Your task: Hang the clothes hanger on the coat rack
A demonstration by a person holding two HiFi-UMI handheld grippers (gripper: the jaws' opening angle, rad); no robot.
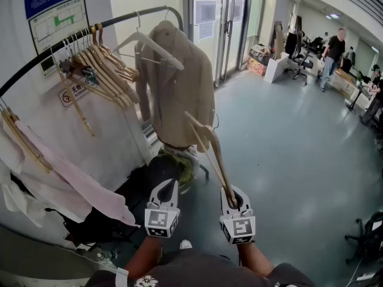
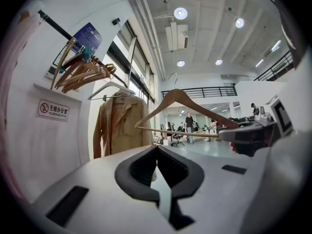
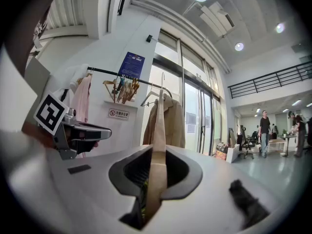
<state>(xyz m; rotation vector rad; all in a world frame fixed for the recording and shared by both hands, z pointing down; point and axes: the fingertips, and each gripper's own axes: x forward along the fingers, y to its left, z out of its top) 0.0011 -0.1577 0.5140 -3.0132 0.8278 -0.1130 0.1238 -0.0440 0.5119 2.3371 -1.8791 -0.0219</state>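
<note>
With your right gripper jaws clamped on one tip of the hanger, which sticks out at 12 o'clock, and your left gripper jaws shut on nothing, I'd lift the hook slowly over the rack at 11 o'clock.

Coat rack rail is crowded. Pink garment fills the left end, a bunch of wooden hangers sits mid-rail, and a beige jacket hangs by the curved right end, blocking the straight approach. Bare rail betw. bunch and jacket is narrow, prob. enough for a hook. Floor to the right is open.
</note>
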